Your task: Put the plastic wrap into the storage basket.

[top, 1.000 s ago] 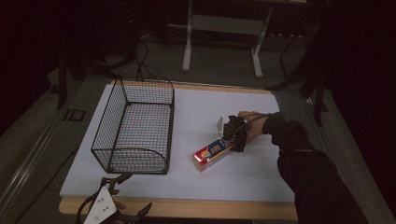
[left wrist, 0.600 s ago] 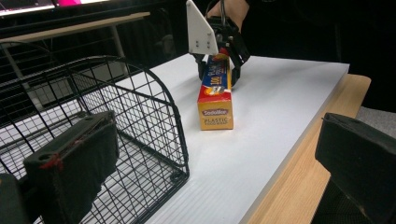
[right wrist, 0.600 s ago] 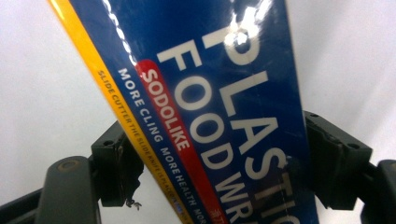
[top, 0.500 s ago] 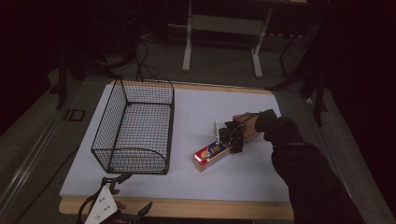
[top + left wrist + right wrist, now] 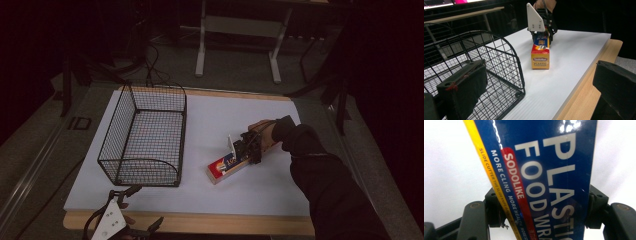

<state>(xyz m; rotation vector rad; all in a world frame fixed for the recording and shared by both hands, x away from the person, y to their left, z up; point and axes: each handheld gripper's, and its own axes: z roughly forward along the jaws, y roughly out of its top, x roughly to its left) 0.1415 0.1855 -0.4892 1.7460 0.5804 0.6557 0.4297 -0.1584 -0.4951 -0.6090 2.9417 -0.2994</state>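
Blue wrap box [image 5: 544,180] lettering legible (right gripper [image 5: 248,148] view), jaws closing on it.

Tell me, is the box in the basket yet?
Not yet. Done so far: the right gripper has just been closing its jaws onto the plastic wrap box, which lies between them on the white table. In hand: that grip. Probably left: lifting the box into the empty wire basket. The left gripper waits open at the table's near edge.

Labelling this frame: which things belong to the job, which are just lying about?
In the job:
- long blue-and-yellow cardboard plastic-wrap box
- right gripper, jaws just closed onto the box
- black wire basket, likely destination

Lying about:
- left gripper, idle, open
- grey metal stand behind the table
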